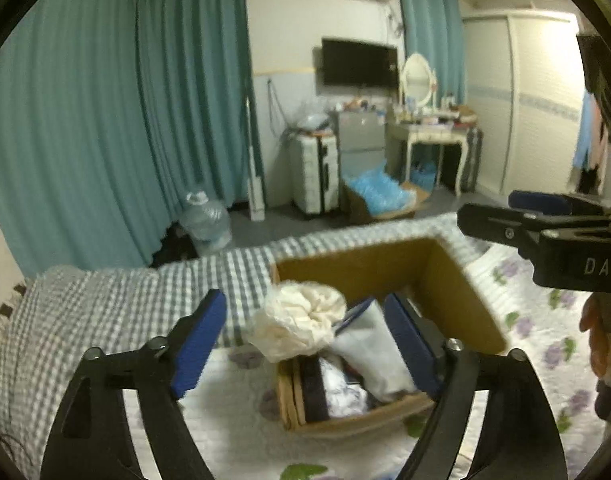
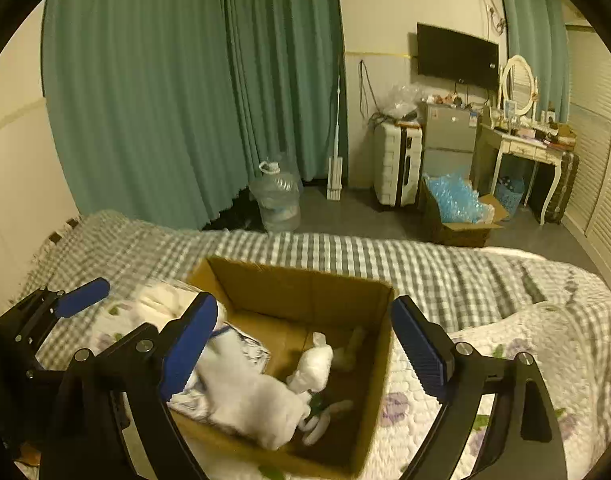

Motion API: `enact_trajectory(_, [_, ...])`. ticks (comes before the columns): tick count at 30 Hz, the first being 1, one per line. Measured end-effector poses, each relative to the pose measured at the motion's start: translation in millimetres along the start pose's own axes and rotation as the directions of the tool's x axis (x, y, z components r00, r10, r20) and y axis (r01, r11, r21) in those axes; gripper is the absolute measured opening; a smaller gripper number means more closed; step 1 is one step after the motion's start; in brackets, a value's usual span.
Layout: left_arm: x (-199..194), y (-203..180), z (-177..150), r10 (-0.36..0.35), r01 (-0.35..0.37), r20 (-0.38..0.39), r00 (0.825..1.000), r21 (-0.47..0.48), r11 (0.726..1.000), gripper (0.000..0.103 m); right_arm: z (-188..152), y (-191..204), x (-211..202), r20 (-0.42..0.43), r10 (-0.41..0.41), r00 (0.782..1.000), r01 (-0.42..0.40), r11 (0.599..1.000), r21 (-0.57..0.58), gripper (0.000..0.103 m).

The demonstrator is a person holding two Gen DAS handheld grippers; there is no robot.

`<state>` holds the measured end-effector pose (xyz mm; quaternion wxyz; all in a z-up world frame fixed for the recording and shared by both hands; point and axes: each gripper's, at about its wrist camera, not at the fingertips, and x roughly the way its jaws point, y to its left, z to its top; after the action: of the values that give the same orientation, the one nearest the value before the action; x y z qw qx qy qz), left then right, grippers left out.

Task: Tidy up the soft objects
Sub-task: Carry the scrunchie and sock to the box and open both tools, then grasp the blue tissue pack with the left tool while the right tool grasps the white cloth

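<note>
Left wrist view: the left gripper (image 1: 305,344) hangs over a cardboard box (image 1: 461,280) that sits on a floral quilt (image 1: 545,320) on the bed, jaws spread wide and holding nothing. Its blue finger pads (image 1: 199,344) stand one outside the box's left wall, the other above the box interior. A cream crumpled cloth bundle (image 1: 301,320) lies draped over the box's left rim, partly inside and partly out. Beside it in the box leans a white pouch with blue trim (image 1: 375,344), and below that some dark and white folded fabric (image 1: 333,392); the items touch one another. The right gripper (image 1: 545,232) enters at the right edge, above the far right corner of the box. Right wrist view: the right gripper (image 2: 305,344) hovers over the same cardboard box (image 2: 305,280), jaws wide apart and empty. Inside the box lie a white plush toy (image 2: 313,364) near the middle and a blurred white soft item (image 2: 249,400) toward the near left wall. A grey checked blanket (image 2: 425,264) covers the bed behind the box. Teal curtains (image 2: 185,100), a clear water jug (image 2: 277,196), a white suitcase (image 2: 397,164) and a wall-mounted TV (image 2: 457,56) stand in the background, well apart from the box.
</note>
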<state>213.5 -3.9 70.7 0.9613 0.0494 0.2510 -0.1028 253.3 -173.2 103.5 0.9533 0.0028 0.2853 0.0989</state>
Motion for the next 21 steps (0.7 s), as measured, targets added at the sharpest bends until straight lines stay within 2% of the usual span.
enact_trajectory(3, [-42.9,3.3,12.0,-0.010,0.011,0.043,0.999,-0.018,1.000,0.084,8.6,8.9,-45.7,0.044,-0.011,0.999,0.012,1.000,-0.021,0.096])
enact_trajectory(6, [-87.8,0.9,17.7,-0.003,0.004,0.092,0.996,-0.019,1.000,0.092,13.9,20.5,-91.7,0.067,-0.018,0.998,0.021,0.999,-0.043,0.099])
enact_trajectory(11, [-147.1,-2.8,8.9,0.006,-0.005,0.133,0.991,-0.007,1.000,0.092,6.4,36.2,-156.5,0.100,-0.023,0.995,0.031,0.996,-0.087,0.101])
enact_trajectory(16, [-169.3,-8.9,-22.1,0.061,-0.062,0.116,0.991,0.000,0.998,0.092,-23.3,43.8,-190.2,0.090,-0.021,0.996,0.031,0.994,-0.103,0.101])
enact_trajectory(17, [-169.6,-11.2,-31.6,0.094,-0.095,0.108,0.990,0.004,0.995,0.092,-29.1,43.6,-191.7,0.085,-0.017,0.996,0.026,0.995,-0.101,0.101])
enact_trajectory(21, [-158.6,-14.7,-61.7,0.143,-0.143,0.077,0.987,0.001,0.990,0.092,-67.3,38.1,-182.7,0.032,0.013,0.999,-0.011,0.998,-0.068,0.101])
